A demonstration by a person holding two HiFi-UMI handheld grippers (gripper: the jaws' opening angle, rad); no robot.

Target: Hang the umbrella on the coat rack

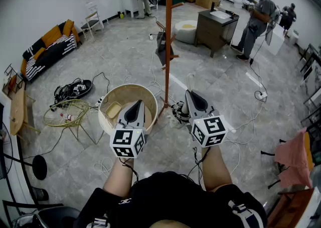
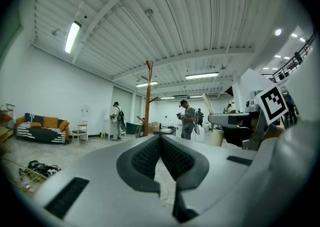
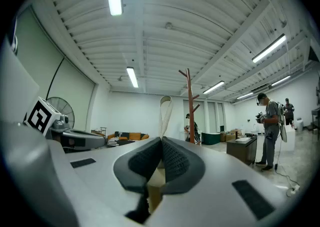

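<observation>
The coat rack is a tall orange-brown pole with pegs, straight ahead of me; it also shows far off as the rack and the rack. A dark folded thing, perhaps the umbrella, hangs from a low peg. My left gripper is held level over a round tub, shut, with nothing between its pads. My right gripper is level beside it, shut, and a pale beige strap loop stands up from its tips. I cannot tell what the loop belongs to.
A round wooden tub stands on the floor under my left gripper, with a wire basket to its left. Shoes and cables lie near the rack's foot. A cabinet, a person and a sofa stand farther off.
</observation>
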